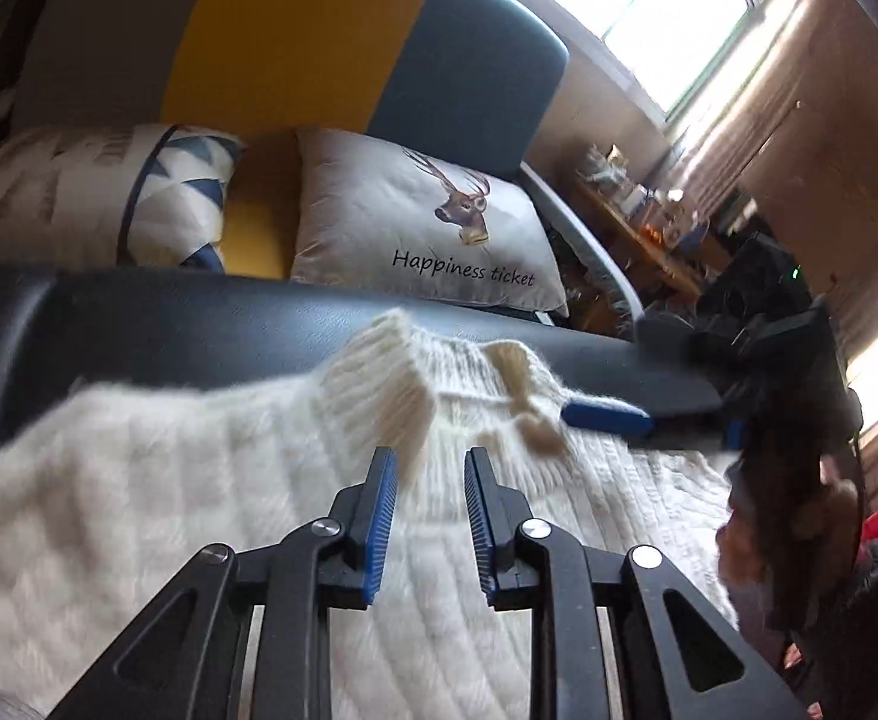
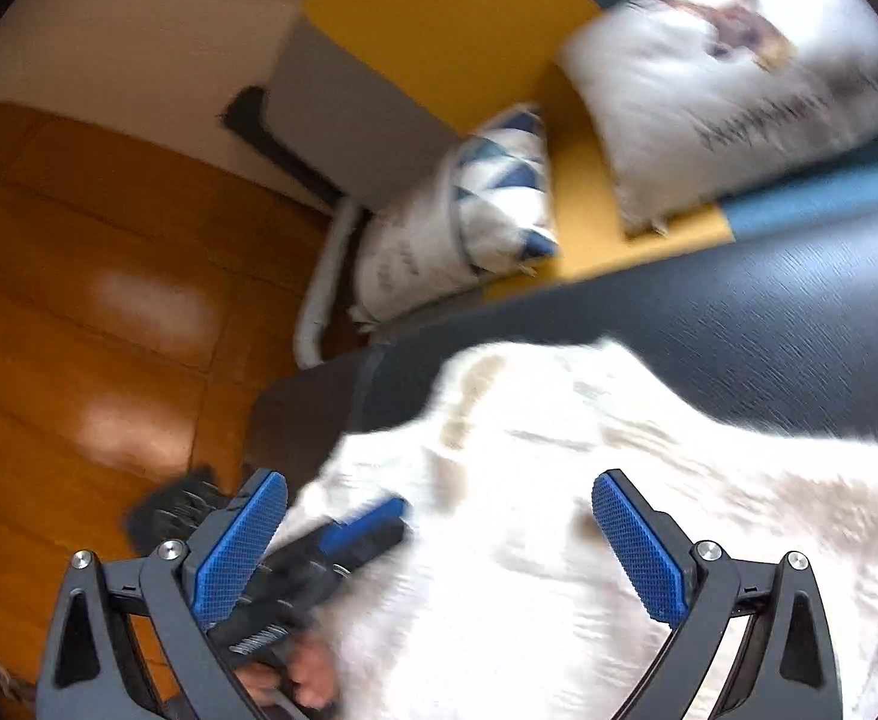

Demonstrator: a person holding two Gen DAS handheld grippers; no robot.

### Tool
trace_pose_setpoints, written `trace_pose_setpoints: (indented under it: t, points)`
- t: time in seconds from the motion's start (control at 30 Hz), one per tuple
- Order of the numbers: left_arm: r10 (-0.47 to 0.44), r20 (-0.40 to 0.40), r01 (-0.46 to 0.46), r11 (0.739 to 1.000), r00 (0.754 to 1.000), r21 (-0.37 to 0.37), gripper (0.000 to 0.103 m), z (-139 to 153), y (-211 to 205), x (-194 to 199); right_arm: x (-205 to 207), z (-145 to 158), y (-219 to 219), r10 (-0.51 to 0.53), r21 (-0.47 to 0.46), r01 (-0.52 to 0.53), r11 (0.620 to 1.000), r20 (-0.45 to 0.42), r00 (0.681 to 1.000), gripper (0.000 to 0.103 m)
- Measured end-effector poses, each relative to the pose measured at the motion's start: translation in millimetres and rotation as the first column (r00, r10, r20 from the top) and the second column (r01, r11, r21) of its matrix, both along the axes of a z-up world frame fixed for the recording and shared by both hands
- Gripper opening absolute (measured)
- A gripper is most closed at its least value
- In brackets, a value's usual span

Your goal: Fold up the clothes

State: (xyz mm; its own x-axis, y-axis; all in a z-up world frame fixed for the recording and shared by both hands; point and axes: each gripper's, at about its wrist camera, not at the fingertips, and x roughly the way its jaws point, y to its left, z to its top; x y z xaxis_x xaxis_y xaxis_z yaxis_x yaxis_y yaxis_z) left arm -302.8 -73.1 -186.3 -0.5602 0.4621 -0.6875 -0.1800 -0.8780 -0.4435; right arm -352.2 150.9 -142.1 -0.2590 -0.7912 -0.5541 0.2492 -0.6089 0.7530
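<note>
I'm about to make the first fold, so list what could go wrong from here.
1. Both grippers, left and right, are open above the white sweater; closing now might catch only fluffy fibres.
2. The turtleneck collar is standing up, so a fold could come out lumpy.
3. The sweater lies near the edge of the dark bench and may slide off.

Sweater (image 1: 210, 480) lay spread on the table (image 1: 198, 324), collar (image 1: 396, 372) toward the far edge. Left claw (image 1: 426, 462) sat over the near part of the sweater, just short of the collar. Right claw (image 1: 607, 417) reached in from the right, tip on the sweater beside the collar. Behind the table: sofa (image 1: 330, 36) with two cushions, deer cushion (image 1: 426, 222) to the right of the patterned cushion (image 1: 108, 192). Far right: cluttered shelf (image 1: 643, 210) under the window (image 1: 637, 6).
</note>
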Motion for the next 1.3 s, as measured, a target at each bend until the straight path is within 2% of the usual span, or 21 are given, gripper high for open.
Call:
trace_pose_setpoints:
  t: [0.07,0.1,0.17,0.3,0.43,0.5,0.53,0.63,0.73,0.8,0.83,0.87,0.93,1.0,1.2,1.3]
  points:
    - [0.07,0.054,-0.066,0.994,0.996,-0.088,0.022,-13.0,0.2,-13.1,0.8,-9.6,10.7,-0.039,0.018,0.038,0.999,0.012,0.999,0.102]
    - [0.097,0.062,-0.094,0.994,0.993,-0.061,0.015,-20.3,-6.3,-15.8,1.2,-14.4,16.1,-0.058,0.027,0.058,0.998,0.018,0.998,0.102]
    - [0.107,0.064,-0.106,0.994,0.992,-0.016,0.015,-23.2,-12.4,-13.7,3.9,-20.5,25.6,-0.089,0.044,0.088,0.995,0.022,0.996,0.102]
    - [0.126,0.061,-0.124,0.992,0.99,-0.04,0.023,-12.7,-7.7,-0.3,33.6,-3.2,52.8,-0.12,0.019,0.12,0.993,-0.026,0.992,0.102]
    - [0.095,0.041,-0.096,0.995,0.995,0.001,0.023,0.1,2.3,34.5,84.2,21.4,130.9,-0.244,0.012,0.246,0.969,-0.082,0.966,0.102]
    - [0.056,0.032,-0.057,0.998,0.998,0.019,0.023,4.2,12.9,60.2,117.4,36.0,190.7,-0.36,0.037,0.365,0.93,-0.097,0.928,0.102]
    - [0.042,0.031,-0.043,0.999,0.999,0.024,0.023,8.1,18.0,71.0,136.2,41.6,224.2,-0.433,0.059,0.44,0.896,-0.103,0.895,0.102]
    - [-0.002,0.035,0.002,1.0,0.999,0.02,0.023,6.2,36.1,102.1,195.1,41.2,308.6,-0.631,0.08,0.637,0.767,-0.091,0.771,0.102]
    - [-0.032,0.05,0.032,0.999,0.998,0.005,0.023,1.7,52.4,121.2,249.9,29.0,378.3,-0.78,0.064,0.781,0.621,-0.043,0.624,0.1]
    - [-0.048,0.066,0.049,0.999,0.997,-0.012,0.023,-1.8,61.9,127.6,286.4,21.0,424.8,-0.86,0.058,0.859,0.508,-0.009,0.51,0.094]
    - [-0.047,0.075,0.049,0.999,0.996,-0.025,0.023,-3.6,64.9,129.3,298.9,15.6,441.5,-0.885,0.056,0.884,0.464,0.009,0.465,0.087]
    - [-0.044,0.091,0.047,0.998,0.995,-0.033,0.023,-5.7,67.6,129.8,304.2,8.4,450.0,-0.898,0.052,0.897,0.44,0.028,0.439,0.079]
    - [-0.037,0.11,0.042,0.998,0.993,-0.041,0.023,-10.0,69.0,132.1,305.9,-4.8,459.2,-0.907,0.042,0.906,0.42,0.061,0.417,0.072]
    - [-0.028,0.121,0.035,0.998,0.992,-0.057,0.023,-12.6,70.0,131.8,300.7,-14.2,460.7,-0.911,0.037,0.912,0.409,0.071,0.406,0.072]
    - [-0.026,0.123,0.035,0.996,0.992,-0.079,0.023,-15.6,72.7,133.9,273.8,-14.4,460.9,-0.916,0.01,0.916,0.401,0.013,0.401,0.072]
    - [-0.026,0.119,0.035,0.996,0.993,-0.076,0.023,-16.6,72.1,134.1,269.1,-16.4,467.4,-0.925,0.021,0.924,0.381,-0.008,0.381,0.066]
